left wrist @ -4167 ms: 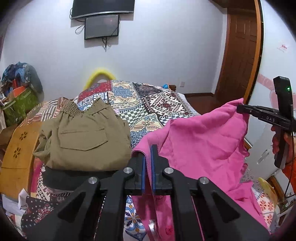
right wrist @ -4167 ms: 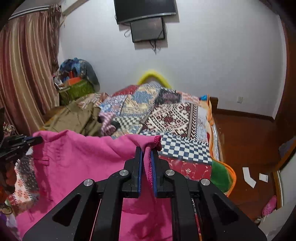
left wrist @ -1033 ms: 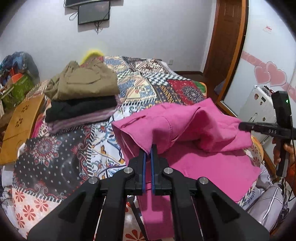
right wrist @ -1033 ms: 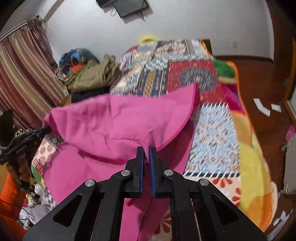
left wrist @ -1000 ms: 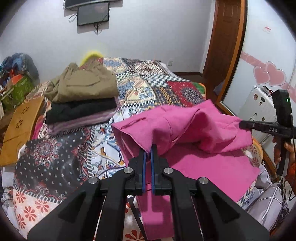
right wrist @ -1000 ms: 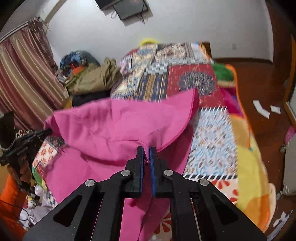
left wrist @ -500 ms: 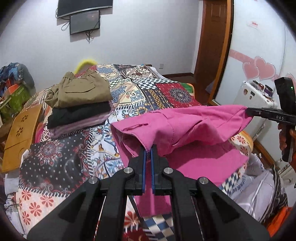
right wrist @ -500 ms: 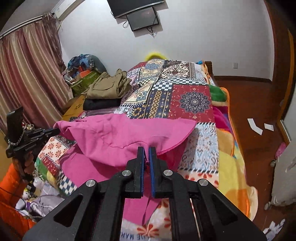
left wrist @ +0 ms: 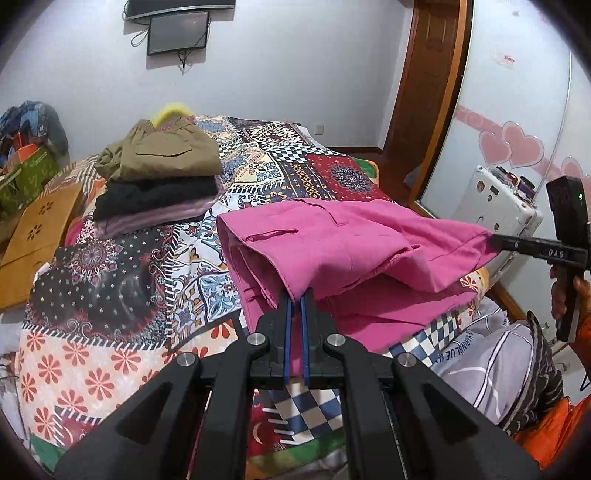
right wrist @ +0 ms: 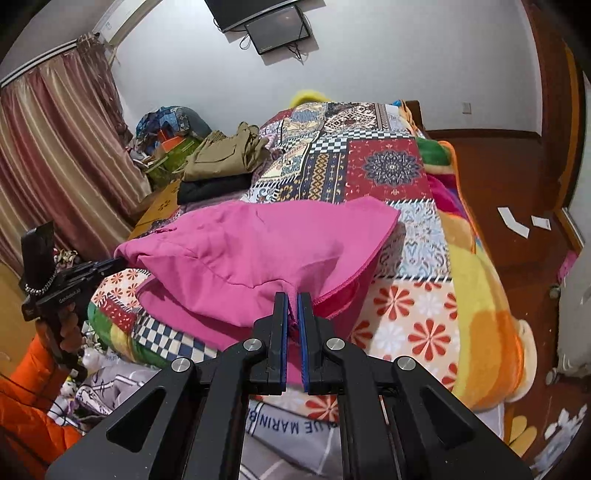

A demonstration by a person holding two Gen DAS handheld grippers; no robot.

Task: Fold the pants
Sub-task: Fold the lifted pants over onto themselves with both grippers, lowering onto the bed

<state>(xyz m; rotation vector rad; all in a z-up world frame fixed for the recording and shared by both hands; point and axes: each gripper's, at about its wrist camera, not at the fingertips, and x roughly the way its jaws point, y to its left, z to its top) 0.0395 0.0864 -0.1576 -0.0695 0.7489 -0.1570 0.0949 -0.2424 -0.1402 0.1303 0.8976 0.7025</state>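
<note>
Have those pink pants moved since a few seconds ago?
Yes. The pink pants hung up beside the folded stack; now they are lowered toward the quilt, nearer its front edge.

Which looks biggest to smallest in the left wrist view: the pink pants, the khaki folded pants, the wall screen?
1. Pink pants, though nearest the camera.
2. Khaki folded pants.
3. Wall screen, though farthest away.

Bright pink pants (left wrist: 354,243) are seen ahead of a black gripper (left wrist: 294,295) with blue pads. Beyond lie a multicoloured patchwork bedspread (left wrist: 291,166) with floral and checked patches, and stacked olive, black and mauve clothes (left wrist: 159,184).
</note>
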